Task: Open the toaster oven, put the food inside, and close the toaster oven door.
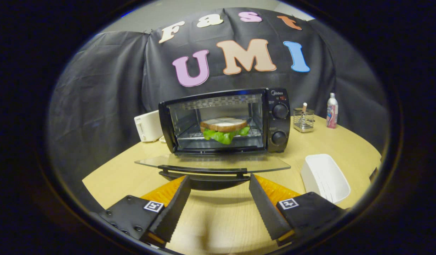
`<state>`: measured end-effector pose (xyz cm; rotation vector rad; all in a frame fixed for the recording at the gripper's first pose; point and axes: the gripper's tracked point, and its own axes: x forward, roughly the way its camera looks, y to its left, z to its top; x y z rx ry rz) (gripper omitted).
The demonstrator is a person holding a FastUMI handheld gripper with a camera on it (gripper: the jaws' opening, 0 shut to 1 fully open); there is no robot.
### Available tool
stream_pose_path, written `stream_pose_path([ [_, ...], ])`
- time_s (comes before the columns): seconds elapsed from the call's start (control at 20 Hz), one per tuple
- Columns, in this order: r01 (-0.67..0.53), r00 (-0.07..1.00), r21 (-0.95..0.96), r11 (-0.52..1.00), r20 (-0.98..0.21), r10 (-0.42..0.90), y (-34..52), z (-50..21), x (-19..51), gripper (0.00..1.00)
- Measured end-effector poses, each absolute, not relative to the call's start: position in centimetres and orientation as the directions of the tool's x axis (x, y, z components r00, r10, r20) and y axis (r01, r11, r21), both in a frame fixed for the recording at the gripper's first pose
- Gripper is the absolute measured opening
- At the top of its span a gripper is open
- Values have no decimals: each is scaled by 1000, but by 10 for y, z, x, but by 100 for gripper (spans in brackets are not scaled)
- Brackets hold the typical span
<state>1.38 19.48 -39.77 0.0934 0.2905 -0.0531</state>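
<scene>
Fingers [182,198] were spread wide and released, gripping nothing, with bare wooden table [218,219] showing in the gap between them. Just ahead of their tips hung the dark handle [205,177] of the toaster oven door [212,163], and what a clear look at it: the glass door lay folded all the way down, flat and level, its front edge jutting toward the gripper [218,186]. The handle sat between the two fingertips' lines, apart from both.

Beyond the door stood the toaster oven [225,120], black-cased, its mouth open. On the wire rack inside rested the sandwich [224,129], a browned slice of bread on top with green lettuce frilling out beneath it, sitting near the middle of the cavity with open room to either side. Two round knobs [280,124] were stacked on the right control panel; a brand mark above them looked like "Midea", though it was small and I would not swear to it.

Out to the right, near the table's edge, lay a white tray [326,177], close beside the right finger. Farther back sat a small wire holder [303,119] and a pink-labelled bottle [332,110], its print too tiny to read. Left of the oven stood a white appliance [149,125].
</scene>
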Motion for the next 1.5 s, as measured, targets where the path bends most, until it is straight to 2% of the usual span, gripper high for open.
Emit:
stream_pose_path([
  [0.15, 61, 954, 106, 992, -297, -27, 195, -388, 17, 100],
  [0.75, 59, 985, 160, 985, -171, -31, 192, -318, 64, 100],
  [1.5, 73, 995, 183, 980, -78, -60, 184, -276, 129, 100],
])
